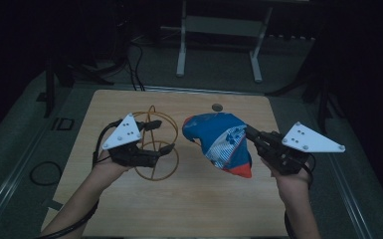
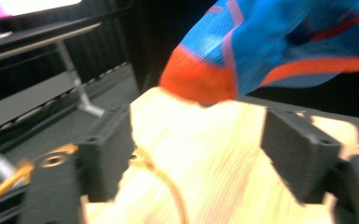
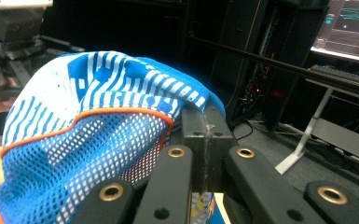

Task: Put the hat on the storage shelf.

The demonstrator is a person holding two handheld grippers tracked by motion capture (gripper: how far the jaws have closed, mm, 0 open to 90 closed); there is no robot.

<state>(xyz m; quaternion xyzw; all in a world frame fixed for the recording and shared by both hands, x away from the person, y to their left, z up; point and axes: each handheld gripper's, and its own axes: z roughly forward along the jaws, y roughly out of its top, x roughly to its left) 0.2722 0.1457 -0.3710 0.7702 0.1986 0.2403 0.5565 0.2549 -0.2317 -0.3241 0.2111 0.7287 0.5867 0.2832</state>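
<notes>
High view is showing a light wooden tabletop (image 1: 194,199) sitting in a dim room, with grey floor lying around it, a white-legged stand (image 1: 219,45) standing beyond its far edge and dark cables trailing at the far left. A small round hole (image 1: 217,106) is sitting near the far edge of the tabletop. The right hand-held gripper (image 1: 251,133) is pinching, with its jaws pressed fully together, the edge of a blue, white and orange mesh bag (image 1: 221,142), which is hanging bunched above the middle of the tabletop; in the right gripper view the jaws are meeting flush on the fabric (image 3: 98,140). The left hand-held gripper (image 1: 161,137) is lying level over a gold wire basket (image 1: 156,144) that is resting on the tabletop left of centre, well inside the left edge. Its jaws are standing apart with nothing pressed between them, and in the left gripper view they are framing bare wood, a strand of the gold wire and the bag's orange corner (image 2: 196,79) hanging ahead. Basket and bag are sitting just beside each other, with a narrow gap showing between them from above. The near half of the tabletop is lying bare between the two forearms, and open wood is running along the right side up to the edge, while the far strip behind both things is staying uncluttered apart from the hole.
</notes>
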